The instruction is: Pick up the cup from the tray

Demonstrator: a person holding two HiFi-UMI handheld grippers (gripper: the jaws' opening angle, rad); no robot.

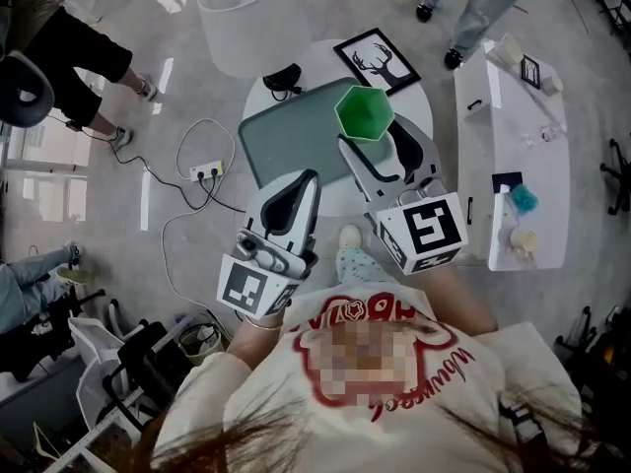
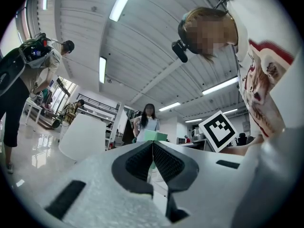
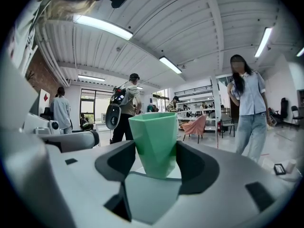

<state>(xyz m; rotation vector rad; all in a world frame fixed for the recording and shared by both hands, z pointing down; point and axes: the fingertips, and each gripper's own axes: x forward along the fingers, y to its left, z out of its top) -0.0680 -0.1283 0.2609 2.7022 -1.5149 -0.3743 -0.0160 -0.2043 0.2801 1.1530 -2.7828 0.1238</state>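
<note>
Green faceted cup [image 1: 364, 112], upright, clamped between the two jaws of the right gripper [image 1: 372, 138]; in the right gripper view the dark pads press on both of its sides. In the head view the cup sits over the far right corner of the grey-green tray [image 1: 286, 141]; whether its base touches the tray cannot be told. The left gripper [image 1: 307, 179] is held over the near edge of the tray, its jaws closed together with nothing between them. Each gripper carries a marker cube at its rear, just in front of the person's chest.

The tray lies on a round white table [image 1: 422, 106]. Also on the table are a framed deer picture [image 1: 376, 61], beyond the cup, and a small black object [image 1: 283, 77] at the tray's far edge. To the right, apart from the round table, stands a long white table [image 1: 513, 136] bearing small items. The floor [image 1: 187, 57] is glossy grey, with a power strip [image 1: 206, 172] and loose cables to the left of the round table. The legs of other people show at the upper left and upper right. The gripper views show a ribbed ceiling with strip lights [image 3: 102, 26], shelving [image 3: 199, 99] and several standing people.
</note>
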